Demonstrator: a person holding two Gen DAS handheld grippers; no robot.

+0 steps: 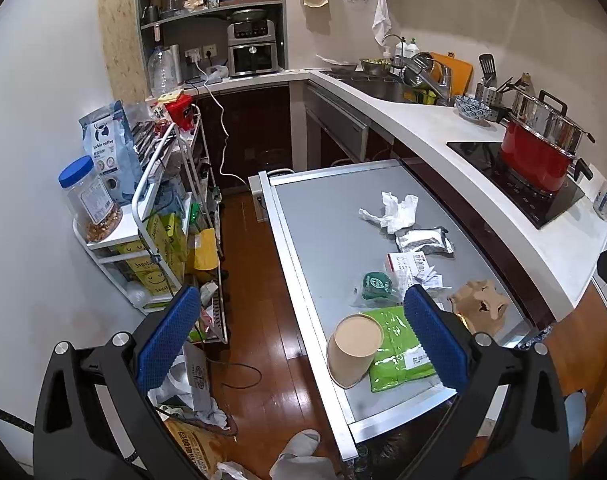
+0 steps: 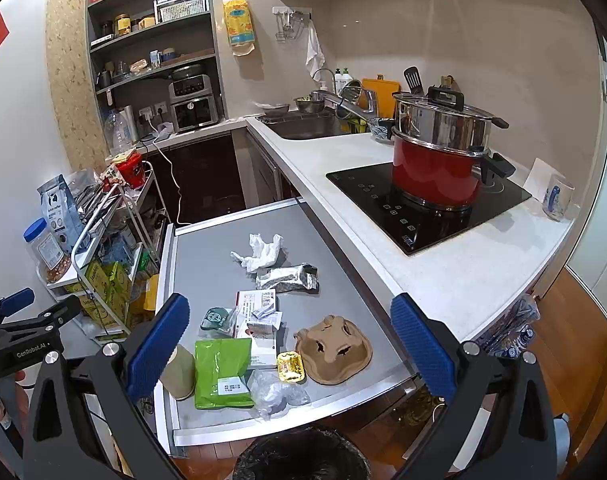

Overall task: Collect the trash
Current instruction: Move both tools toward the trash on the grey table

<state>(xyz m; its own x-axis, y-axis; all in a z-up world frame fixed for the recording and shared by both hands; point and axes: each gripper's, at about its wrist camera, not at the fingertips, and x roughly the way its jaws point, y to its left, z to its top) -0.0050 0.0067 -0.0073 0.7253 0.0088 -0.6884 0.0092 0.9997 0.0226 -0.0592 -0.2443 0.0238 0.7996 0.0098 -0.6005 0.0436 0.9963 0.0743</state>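
Trash lies on a grey table (image 2: 207, 264): a crumpled white tissue (image 2: 259, 252), a silver wrapper (image 2: 289, 278), white paper boxes and slips (image 2: 259, 316), a green bag (image 2: 221, 372), a paper cup (image 2: 179, 372), a brown cardboard cup tray (image 2: 335, 350), a yellow packet (image 2: 290, 366) and clear plastic (image 2: 277, 396). A black-lined bin (image 2: 303, 460) stands below the table's near edge. My right gripper (image 2: 291, 332) is open above the near trash. My left gripper (image 1: 299, 324) is open and empty above the table's left edge, near the paper cup (image 1: 353, 348) and green bag (image 1: 399, 352).
A white counter (image 2: 443, 272) runs along the right with a red pot (image 2: 439, 172) on a black hob, and a sink (image 2: 303, 126) behind. A wire cart (image 1: 159, 216) of goods stands left of the table. Bags and a cable lie on the wooden floor (image 1: 259, 280).
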